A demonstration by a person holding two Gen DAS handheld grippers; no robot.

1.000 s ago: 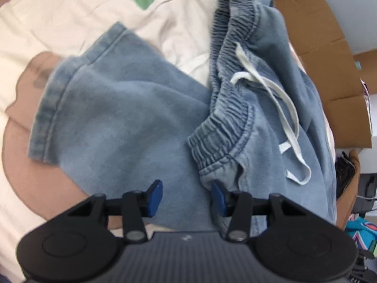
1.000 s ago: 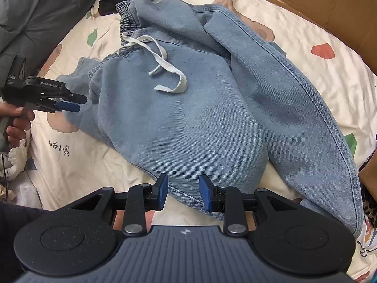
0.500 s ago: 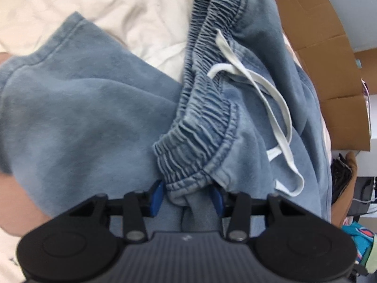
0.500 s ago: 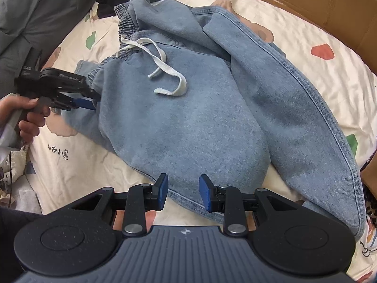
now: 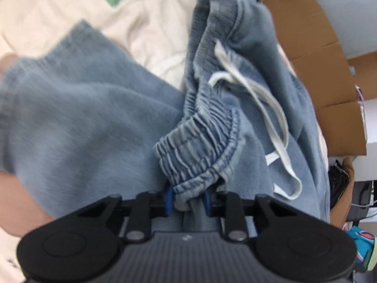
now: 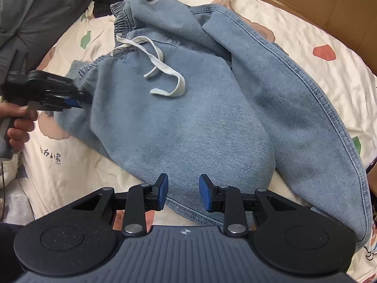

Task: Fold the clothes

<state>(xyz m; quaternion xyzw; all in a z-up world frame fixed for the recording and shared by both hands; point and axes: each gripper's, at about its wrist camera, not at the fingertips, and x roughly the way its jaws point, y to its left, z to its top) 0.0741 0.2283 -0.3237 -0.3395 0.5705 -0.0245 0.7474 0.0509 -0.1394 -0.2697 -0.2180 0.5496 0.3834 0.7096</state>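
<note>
Shorts (image 6: 212, 122) in faded blue denim lie crumpled across my cream sheet (image 6: 70, 172), filling most of both views. Starting at the left of the right-hand camera, I see a hand (image 6: 18, 127) cut off by the frame edge, holding my left gripper (image 6: 81, 99); its tips disappear into the cloth at the waistband corner (image 5: 198, 158). From that gripper's own camera the picture is blurred, but the blue pads (image 5: 168, 200) are closing on the gathered elastic edge, with a bunched fold between them; the far pad is mostly buried under fabric. Further right, the white drawstring (image 6: 165, 70) loops loosely over the front of the shorts. My right gripper (image 6: 183, 194) hovers over the lower hem, its jaws partly apart with nothing pinched; whether the pads touch the cloth I cannot tell. At the far right, a cardboard wall (image 6: 306, 2) borders the sheet, and the far leg of the shorts runs out of frame.
</note>
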